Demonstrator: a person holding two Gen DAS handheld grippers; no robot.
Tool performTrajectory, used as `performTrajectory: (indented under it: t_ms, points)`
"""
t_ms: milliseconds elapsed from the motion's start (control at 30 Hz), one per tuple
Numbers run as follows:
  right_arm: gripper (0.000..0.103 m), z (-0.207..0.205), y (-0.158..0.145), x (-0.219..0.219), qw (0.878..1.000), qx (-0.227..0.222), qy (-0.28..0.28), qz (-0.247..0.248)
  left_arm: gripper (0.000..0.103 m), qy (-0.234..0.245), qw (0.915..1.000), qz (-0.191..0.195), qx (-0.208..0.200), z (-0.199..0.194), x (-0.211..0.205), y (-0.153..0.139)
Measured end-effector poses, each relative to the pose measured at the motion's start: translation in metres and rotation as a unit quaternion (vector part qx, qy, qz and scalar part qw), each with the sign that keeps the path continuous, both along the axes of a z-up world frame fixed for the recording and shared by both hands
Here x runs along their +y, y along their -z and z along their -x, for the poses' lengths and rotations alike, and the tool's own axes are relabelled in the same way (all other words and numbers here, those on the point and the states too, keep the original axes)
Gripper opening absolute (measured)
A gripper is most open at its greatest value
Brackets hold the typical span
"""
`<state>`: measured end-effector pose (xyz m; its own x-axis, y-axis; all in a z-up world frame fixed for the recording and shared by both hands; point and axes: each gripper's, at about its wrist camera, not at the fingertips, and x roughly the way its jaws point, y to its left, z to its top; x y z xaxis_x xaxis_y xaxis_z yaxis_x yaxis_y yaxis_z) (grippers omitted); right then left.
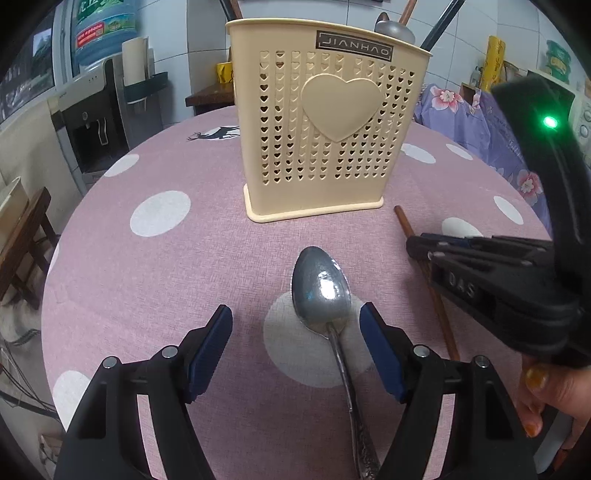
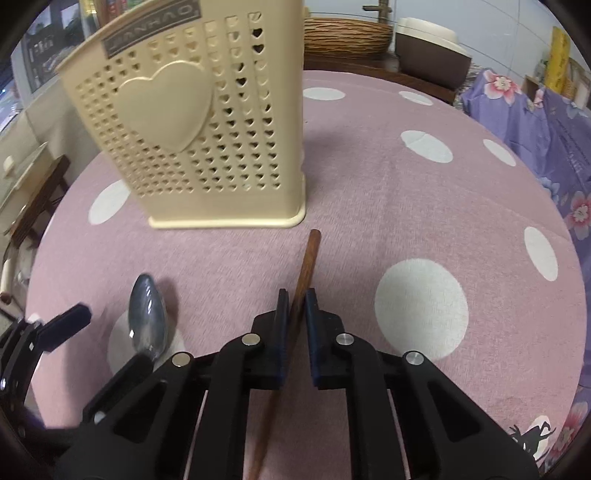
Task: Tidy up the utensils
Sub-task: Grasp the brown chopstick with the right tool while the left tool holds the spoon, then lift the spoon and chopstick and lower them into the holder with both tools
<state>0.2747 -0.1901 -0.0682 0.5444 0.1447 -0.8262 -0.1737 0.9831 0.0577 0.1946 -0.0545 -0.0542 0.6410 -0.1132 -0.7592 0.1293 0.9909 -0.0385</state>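
A cream perforated utensil holder (image 1: 325, 133) with a heart on its front stands on the pink dotted tablecloth (image 1: 166, 266); it also shows in the right wrist view (image 2: 207, 122). A metal spoon (image 1: 321, 291) lies between the open fingers of my left gripper (image 1: 295, 332), bowl pointing to the holder. My right gripper (image 2: 296, 314) is shut on a brown wooden chopstick (image 2: 308, 258) lying on the cloth. The chopstick (image 1: 404, 221) and right gripper (image 1: 417, 249) show at the right of the left wrist view. The spoon (image 2: 147, 314) shows at lower left of the right wrist view.
Several utensils (image 1: 395, 26) stand inside the holder. A water dispenser (image 1: 96, 110) stands far left beyond the table. A purple floral cloth (image 2: 535, 118) lies off the table's right edge. A woven basket (image 2: 347, 37) and a cooker (image 2: 432, 51) sit behind the table.
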Motion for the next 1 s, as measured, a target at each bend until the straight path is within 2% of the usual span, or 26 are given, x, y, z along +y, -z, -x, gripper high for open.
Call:
performTrajectory:
  t_ms: [167, 300, 433, 533, 700, 1000]
  points:
    - [0.008, 0.011, -0.001, -0.011, 1.0, 0.003, -0.007, 0.003, 0.071, 0.001, 0.9999, -0.011, 0.001, -0.005, -0.012, 0.002]
    - [0.008, 0.01, 0.0, -0.013, 1.0, 0.0, 0.002, 0.004, 0.071, -0.012, 0.9999, -0.007, 0.009, -0.01, -0.015, 0.004]
    - [0.009, 0.008, 0.001, -0.01, 1.0, -0.002, 0.007, 0.008, 0.07, -0.033, 0.9992, -0.022, 0.008, -0.018, -0.019, 0.004]
    - [0.009, 0.006, 0.001, -0.011, 1.0, -0.003, 0.007, 0.007, 0.061, -0.038, 0.9991, -0.009, 0.016, -0.021, -0.019, 0.004]
    - [0.009, 0.002, 0.001, -0.013, 1.0, -0.001, 0.008, 0.008, 0.038, -0.039, 0.9987, -0.029, 0.013, -0.021, -0.023, 0.006]
    - [0.009, -0.005, 0.002, -0.008, 1.0, -0.004, 0.005, 0.024, 0.038, -0.03, 0.999, -0.034, 0.003, -0.02, -0.02, 0.005]
